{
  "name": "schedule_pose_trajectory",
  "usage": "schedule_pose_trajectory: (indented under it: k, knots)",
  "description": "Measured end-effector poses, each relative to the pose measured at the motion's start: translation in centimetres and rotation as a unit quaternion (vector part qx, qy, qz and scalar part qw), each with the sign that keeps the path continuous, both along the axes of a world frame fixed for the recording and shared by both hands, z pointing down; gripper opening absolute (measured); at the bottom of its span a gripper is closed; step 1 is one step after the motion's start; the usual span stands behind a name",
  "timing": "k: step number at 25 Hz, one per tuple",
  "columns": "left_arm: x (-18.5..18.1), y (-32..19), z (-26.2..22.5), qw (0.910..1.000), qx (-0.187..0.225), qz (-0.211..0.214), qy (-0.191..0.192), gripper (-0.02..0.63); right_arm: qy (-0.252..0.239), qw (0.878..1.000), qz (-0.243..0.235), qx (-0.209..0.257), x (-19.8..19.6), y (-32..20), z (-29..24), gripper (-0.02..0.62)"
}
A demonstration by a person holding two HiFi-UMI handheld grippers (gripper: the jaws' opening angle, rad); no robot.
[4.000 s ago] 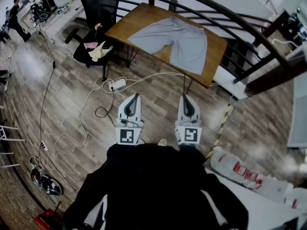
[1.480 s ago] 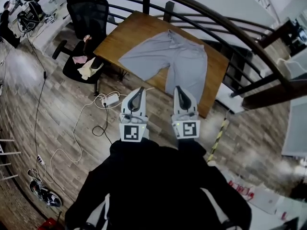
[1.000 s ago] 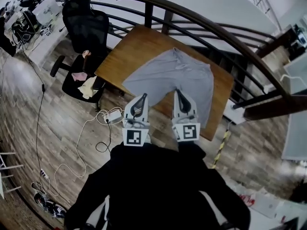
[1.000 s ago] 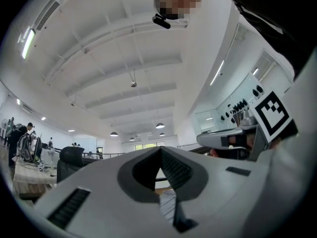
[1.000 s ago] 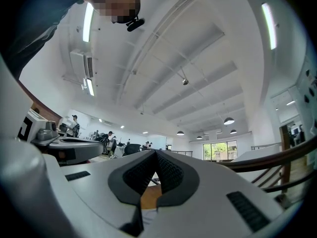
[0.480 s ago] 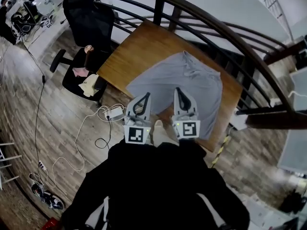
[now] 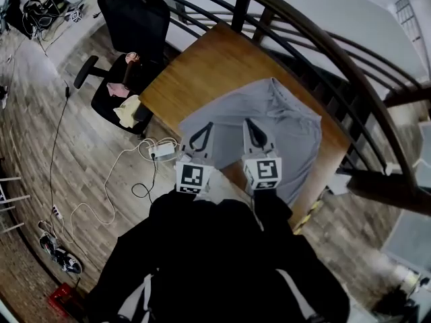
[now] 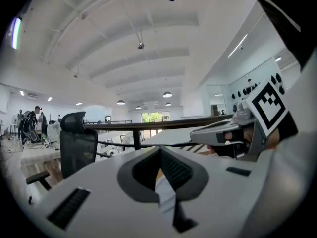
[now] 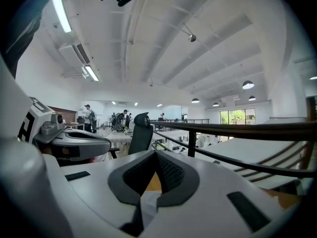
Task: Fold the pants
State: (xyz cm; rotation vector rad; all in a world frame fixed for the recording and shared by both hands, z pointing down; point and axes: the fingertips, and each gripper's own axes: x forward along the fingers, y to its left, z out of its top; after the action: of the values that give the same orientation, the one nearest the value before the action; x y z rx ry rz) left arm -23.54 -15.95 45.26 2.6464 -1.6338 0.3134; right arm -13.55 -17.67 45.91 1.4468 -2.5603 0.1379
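Head view. The person stands at the near edge of a wooden counter (image 7: 202, 66), a claw in each hand, both pointing forward over it.

Left claw (image 7: 204, 128): jaws together, nothing between the pads, as the left gripper view confirms.

Right claw (image 7: 249, 124): jaws likewise together and empty, as the right gripper view confirms. The two claws are side by side, near each other but apart, each with its marker cube toward the person.

Pants (image 7: 283, 130): grey, spread flat on the counter, ahead of and below both claws. The waist lies at the far side from the claws and the two legs run back toward them. The left claw's tip appears over the hem end of the left leg. The right claw's tip appears over the cloth near where the legs part. Whether either tip touches the cloth cannot be told.

Surroundings: a dark railing (image 7: 323, 46) curves beyond the counter, ahead of the claws. A black chair (image 7: 131, 25) stands to the left of the left claw, with small cloths (image 7: 126, 112) on its seat. A white cable (image 7: 121, 163) trails over the wooden floor (image 7: 40, 133), left of and below the left claw.
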Motion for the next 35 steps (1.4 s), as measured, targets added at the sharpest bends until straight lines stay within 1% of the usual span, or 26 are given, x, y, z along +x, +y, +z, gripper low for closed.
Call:
schedule_pose_trajectory:
  k: [3, 6, 9, 11, 13, 15, 18, 20, 23, 26, 28, 29, 32, 35]
  knots:
    - [0.0, -1.7, 2.7, 0.9988, -0.045, -0.004, -0.018, 0.002, -0.003, 0.999, -0.007, -0.054, 0.4, -2.2, 3.0, 0.003]
    - [0.3, -2.7, 5.2, 0.9954, -0.092, -0.011, -0.024, 0.002, 0.018, 0.994, -0.015, -0.108, 1.5, -3.6, 6.4, 0.003]
    - [0.4, -3.7, 7.5, 0.9894, -0.143, -0.015, -0.022, 0.002, 0.038, 0.985, -0.028, -0.164, 1.9, -4.8, 9.0, 0.003]
    - [0.5, -4.5, 9.3, 0.9830, -0.182, -0.015, -0.017, 0.002, 0.051, 0.978, -0.030, -0.200, 2.1, -5.7, 10.7, 0.003]
    - [0.6, -5.2, 11.1, 0.9752, -0.221, -0.013, -0.012, 0.002, 0.070, 0.969, -0.035, -0.235, 2.5, -6.5, 12.4, 0.003]
    - [0.5, -5.9, 12.4, 0.9676, -0.252, -0.012, -0.012, 0.002, 0.094, 0.957, -0.049, -0.270, 2.6, -7.1, 13.9, 0.003]
    - [0.2, -6.7, 14.7, 0.9518, -0.306, -0.008, -0.018, 0.002, 0.126, 0.932, -0.079, -0.330, 2.5, -7.6, 16.1, 0.003]
    - [0.0, -7.0, 16.2, 0.9397, -0.341, -0.004, -0.025, 0.002, 0.148, 0.918, -0.096, -0.356, 2.7, -8.2, 17.5, 0.003]
    - [-0.5, -7.5, 17.8, 0.9247, -0.378, 0.000, -0.043, 0.002, 0.171, 0.899, -0.124, -0.383, 2.5, -9.5, 18.5, 0.003]
    - [-1.1, -7.8, 18.9, 0.9110, -0.407, 0.009, -0.068, 0.002, 0.199, 0.885, -0.149, -0.393, 2.6, -11.2, 19.3, 0.003]
    - [-1.2, -8.0, 19.7, 0.9011, -0.425, 0.020, -0.084, 0.002, 0.215, 0.873, -0.166, -0.404, 2.9, -11.9, 19.9, 0.003]
    - [-1.2, -8.3, 19.9, 0.8976, -0.431, 0.027, -0.091, 0.002, 0.226, 0.868, -0.174, -0.407, 3.2, -12.4, 20.2, 0.003]
    - [-1.8, -9.6, 20.2, 0.8903, -0.437, 0.046, -0.119, 0.003, 0.275, 0.849, -0.212, -0.397, 3.5, -13.9, 21.1, 0.005]
    - [-2.5, -9.7, 21.3, 0.8782, -0.455, 0.057, -0.137, 0.043, 0.320, 0.824, -0.262, -0.386, 3.4, -14.5, 21.8, 0.011]
